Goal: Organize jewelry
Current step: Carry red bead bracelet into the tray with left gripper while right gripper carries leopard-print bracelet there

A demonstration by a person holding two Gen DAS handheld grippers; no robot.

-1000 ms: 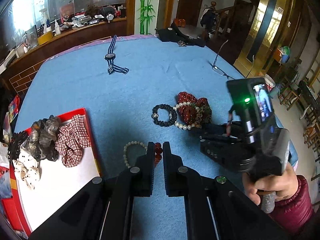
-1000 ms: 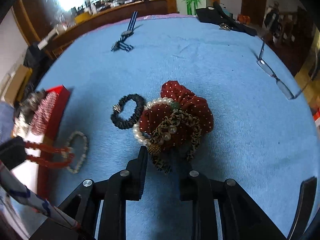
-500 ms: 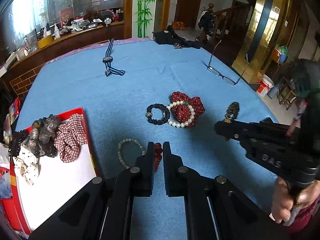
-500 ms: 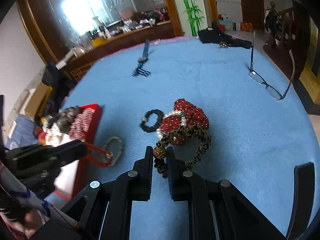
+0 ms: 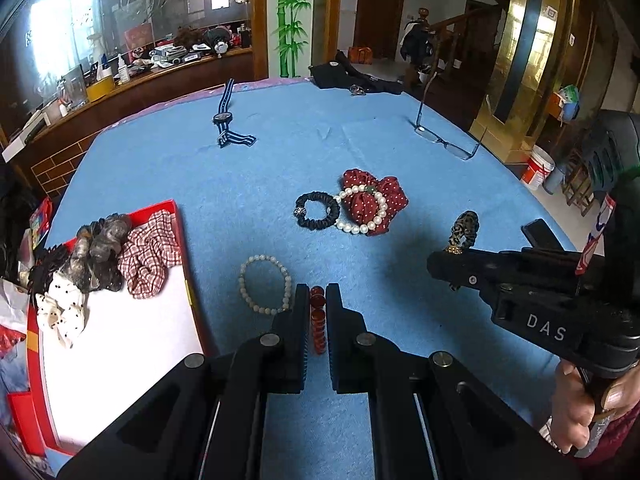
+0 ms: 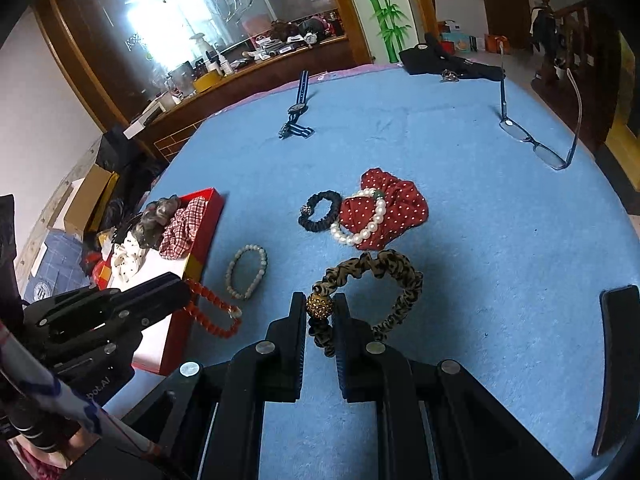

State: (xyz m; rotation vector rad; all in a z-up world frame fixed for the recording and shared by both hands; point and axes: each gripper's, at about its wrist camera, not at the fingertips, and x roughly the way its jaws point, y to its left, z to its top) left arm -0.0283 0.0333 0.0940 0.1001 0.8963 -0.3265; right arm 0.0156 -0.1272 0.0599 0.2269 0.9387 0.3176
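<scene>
While blue tabletop (image 5: 400, 420) lies bare near its rounded right edge, left gripper (image 5: 318, 300) pinches red beads (image 5: 318, 320); right gripper (image 6: 320, 308), marked "DAS", pinches leopard scrunchie (image 6: 392, 280).

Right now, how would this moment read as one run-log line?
left hand-held gripper: shut on red bead bracelet | right hand-held gripper: shut on leopard scrunchie, lifted | red tray: holds scrunchies

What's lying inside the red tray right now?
The red tray holds a grey scrunchie, a red checked scrunchie and a white dotted bow; anything beneath them is hidden.
</scene>
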